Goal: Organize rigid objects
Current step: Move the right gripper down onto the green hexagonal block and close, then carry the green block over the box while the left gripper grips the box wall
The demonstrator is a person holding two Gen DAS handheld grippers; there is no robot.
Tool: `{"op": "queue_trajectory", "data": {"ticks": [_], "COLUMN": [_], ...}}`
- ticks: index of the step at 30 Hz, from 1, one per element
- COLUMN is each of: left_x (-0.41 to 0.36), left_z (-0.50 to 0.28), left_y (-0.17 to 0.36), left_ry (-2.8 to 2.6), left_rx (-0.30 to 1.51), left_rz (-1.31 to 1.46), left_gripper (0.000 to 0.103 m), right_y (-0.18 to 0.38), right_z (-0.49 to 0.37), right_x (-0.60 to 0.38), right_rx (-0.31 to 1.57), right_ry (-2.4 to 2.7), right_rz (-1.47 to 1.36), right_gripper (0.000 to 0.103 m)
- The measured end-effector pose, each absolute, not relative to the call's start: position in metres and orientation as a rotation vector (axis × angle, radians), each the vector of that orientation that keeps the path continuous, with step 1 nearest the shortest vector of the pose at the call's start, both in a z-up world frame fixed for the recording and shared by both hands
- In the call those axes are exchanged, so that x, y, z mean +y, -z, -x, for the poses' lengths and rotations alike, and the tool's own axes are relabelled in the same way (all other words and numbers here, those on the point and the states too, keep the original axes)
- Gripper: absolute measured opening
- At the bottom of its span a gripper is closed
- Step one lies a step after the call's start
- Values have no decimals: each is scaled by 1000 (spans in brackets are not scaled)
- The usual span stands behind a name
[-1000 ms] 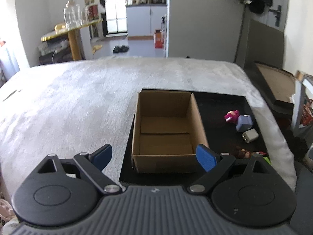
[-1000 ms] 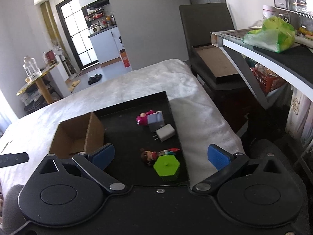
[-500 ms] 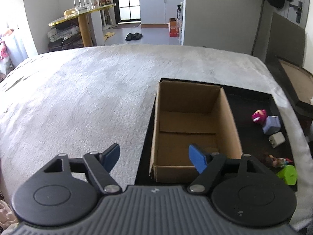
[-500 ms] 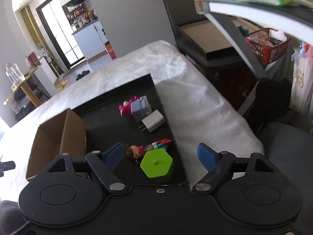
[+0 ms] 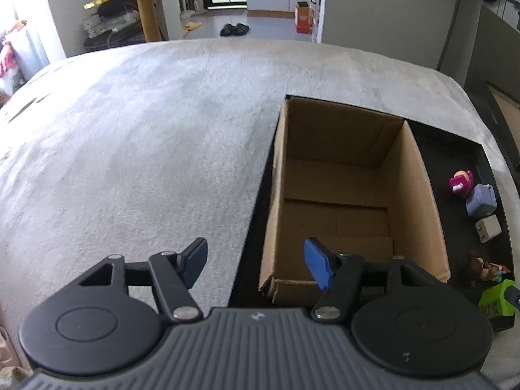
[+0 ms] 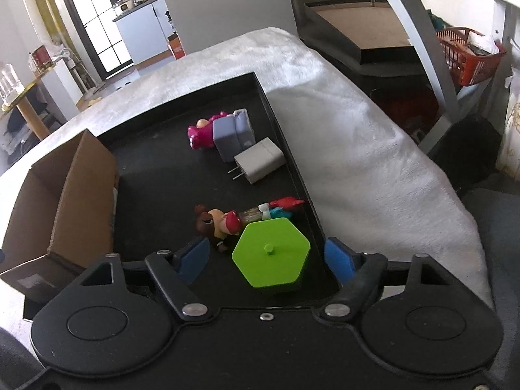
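Now | right gripper [image 6: 266, 258] fingers apart astride green hexagon [image 6: 271, 253], seemingly untouched | left gripper [image 5: 256, 261] fingers apart, empty

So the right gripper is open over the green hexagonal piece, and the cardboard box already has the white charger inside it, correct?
Not quite. The cardboard box is empty in the left wrist view; the white charger lies on the black tray beside the lavender block. The rest holds: the right gripper is open over the green hexagonal piece.

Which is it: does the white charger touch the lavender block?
Touching. The right wrist view shows the white charger butted against the lavender block, no gap between.
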State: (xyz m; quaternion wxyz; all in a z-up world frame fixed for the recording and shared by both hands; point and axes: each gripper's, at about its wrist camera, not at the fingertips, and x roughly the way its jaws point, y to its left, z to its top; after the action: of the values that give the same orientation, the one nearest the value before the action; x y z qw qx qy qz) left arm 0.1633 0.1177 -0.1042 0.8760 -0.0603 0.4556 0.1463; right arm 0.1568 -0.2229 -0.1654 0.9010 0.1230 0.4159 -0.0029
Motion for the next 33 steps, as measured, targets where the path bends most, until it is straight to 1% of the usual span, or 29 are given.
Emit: {"op": "queue_trajectory", "data": {"ticks": [1, 2, 3, 5, 6, 7, 8, 10, 11, 12, 14, 17, 22, 28, 33], "left_x": [119, 120, 121, 122, 122, 121, 119, 117, 117, 119, 122, 120, 124, 128, 137], "left_z": [-166, -168, -170, -172, -173, -173, -174, -175, -177, -176, -178, -178, -178, -176, -173], "left_y": [107, 111, 114, 119, 120, 121, 122, 123, 125, 126, 128, 128, 130, 132, 129], "left_ry": [-306, -309, -308, -304, -306, -307, -306, -304, -303, -304, -307, -286, -298, -303, -309], "left_rx": [964, 979, 991, 1010, 1014, 1018, 1023, 1028, 1032, 1037, 1045, 1044, 1025, 997, 990], "left_rz": [133, 141, 149, 154, 150, 143, 132, 116, 120, 133, 152, 155, 180, 225, 302], "left_gripper": [60, 54, 52, 49, 47, 47, 46, 43, 37, 29, 19, 9, 9, 9, 10], "right_y": [168, 170, 172, 178, 180, 183, 186, 189, 188, 188, 186, 182, 170, 141, 138], "right_z": [-158, -160, -162, -165, -166, -168, -168, -167, -166, -166, -164, -160, -153, -143, -145], "right_x": [-222, -221, -221, -220, -219, -219, -219, -220, -219, -219, -220, -218, -216, -221, -219], "right_rx": [861, 863, 866, 875, 882, 888, 895, 892, 884, 883, 877, 858, 843, 806, 798], "right_ry": [10, 15, 18, 25, 28, 26, 25, 20, 20, 19, 15, 0, -26, -40, -81], "right_rz": [-248, -243, -244, -241, -237, -234, -230, -229, -220, -219, -228, -224, -234, -261, -248], "right_gripper": [73, 72, 72, 71, 69, 65, 59, 57, 56, 56, 56, 56, 56, 56, 56]}}
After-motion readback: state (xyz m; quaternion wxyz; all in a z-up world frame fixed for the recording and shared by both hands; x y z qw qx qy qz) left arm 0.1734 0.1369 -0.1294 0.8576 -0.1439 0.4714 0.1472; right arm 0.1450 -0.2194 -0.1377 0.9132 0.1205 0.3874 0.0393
